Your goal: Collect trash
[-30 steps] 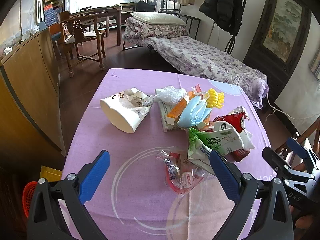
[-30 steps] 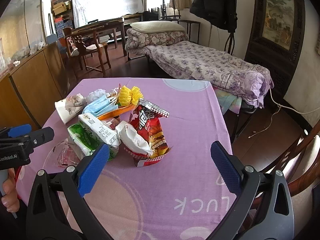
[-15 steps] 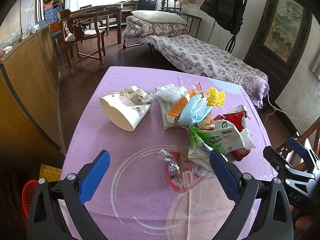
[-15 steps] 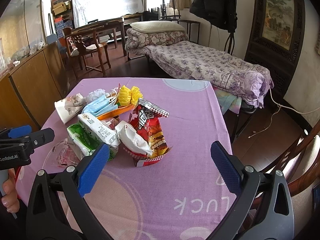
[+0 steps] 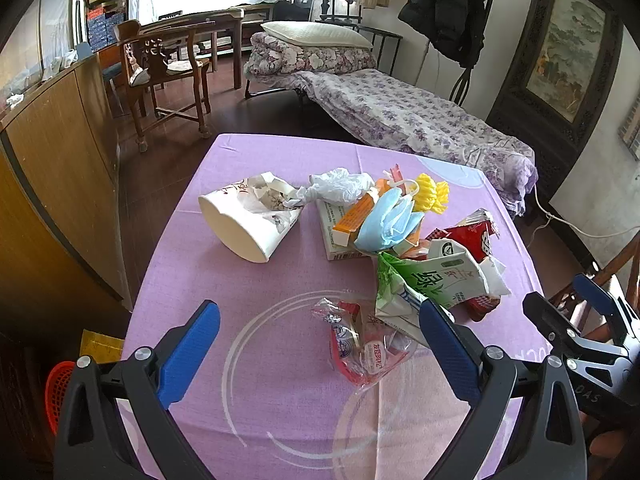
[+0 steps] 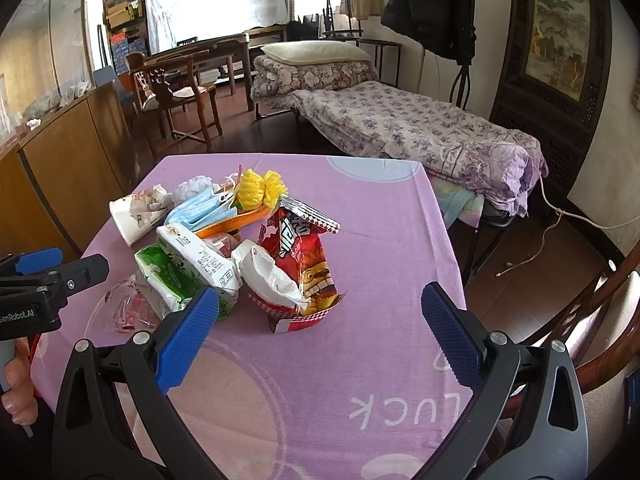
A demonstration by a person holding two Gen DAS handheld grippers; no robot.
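Observation:
A pile of trash lies on the purple tablecloth point(image 5: 280, 360). It holds a tipped white paper cup point(image 5: 246, 220), a blue face mask point(image 5: 386, 224), a green-white milk carton point(image 5: 428, 284), a red snack bag point(image 6: 306, 264) and a clear wrapper point(image 5: 362, 348). My left gripper point(image 5: 320, 354) is open, hovering over the near table with the clear wrapper between its fingers' lines. My right gripper point(image 6: 320, 336) is open too, just short of the red snack bag. Neither holds anything.
A wooden cabinet point(image 5: 52, 184) runs along the left. A red basket point(image 5: 58, 392) sits on the floor at the lower left. A bed point(image 6: 400, 128) and a wooden chair point(image 5: 168, 76) stand beyond the table. Another chair point(image 6: 592, 320) is at the right.
The left wrist view has shifted slightly, so the trash pile sits a touch lower and nearer. The right gripper has barely moved. Both stay open.

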